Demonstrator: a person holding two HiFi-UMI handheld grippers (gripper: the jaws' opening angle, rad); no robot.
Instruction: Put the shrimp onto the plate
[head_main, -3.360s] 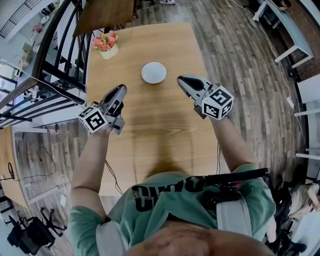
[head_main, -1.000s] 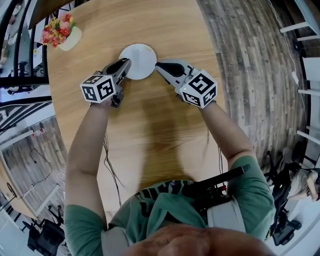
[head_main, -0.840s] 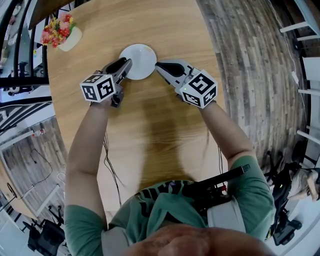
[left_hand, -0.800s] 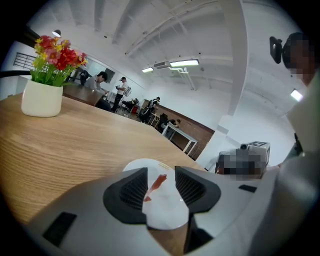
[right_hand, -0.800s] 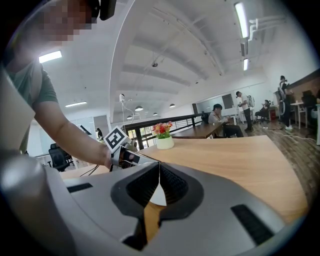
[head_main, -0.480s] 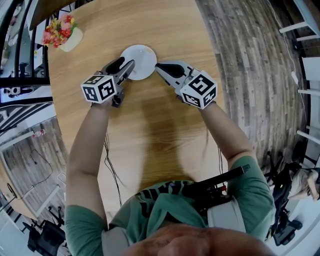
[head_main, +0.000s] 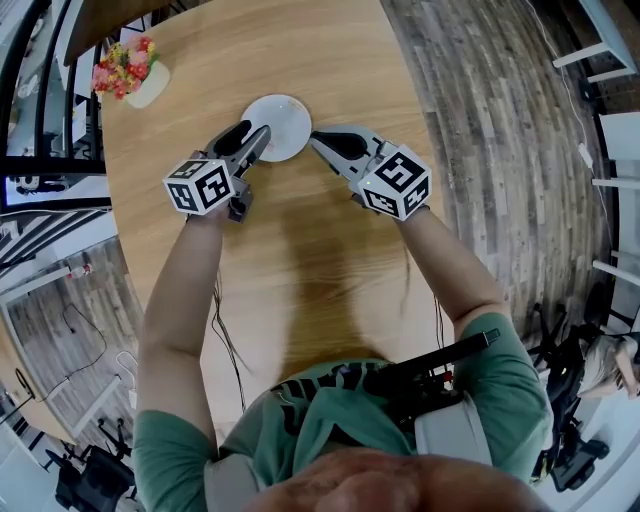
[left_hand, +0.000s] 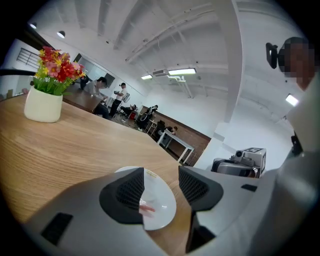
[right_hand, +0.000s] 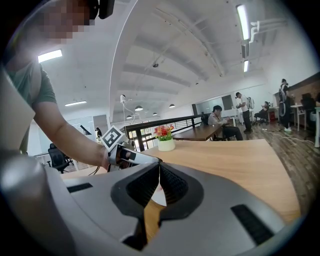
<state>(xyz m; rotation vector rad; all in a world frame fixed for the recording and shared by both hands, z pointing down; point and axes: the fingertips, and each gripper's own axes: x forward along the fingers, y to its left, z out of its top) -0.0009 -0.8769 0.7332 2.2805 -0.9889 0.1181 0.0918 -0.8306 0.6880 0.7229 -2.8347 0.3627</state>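
A small white plate sits on the wooden table, with a pink shrimp lying on its near part in the left gripper view. My left gripper hangs at the plate's left rim, jaws open, nothing between the pads. My right gripper is at the plate's right rim, jaws shut and empty. A sliver of the plate shows below its tips. The shrimp cannot be made out in the head view.
A white pot of red and yellow flowers stands at the table's far left. The table's right edge drops to a plank floor. Railings run along the left. People and tables are far off in the room.
My left gripper's jaws have spread apart at the plate's left rim. Both grippers stay about where they were beside the plate.
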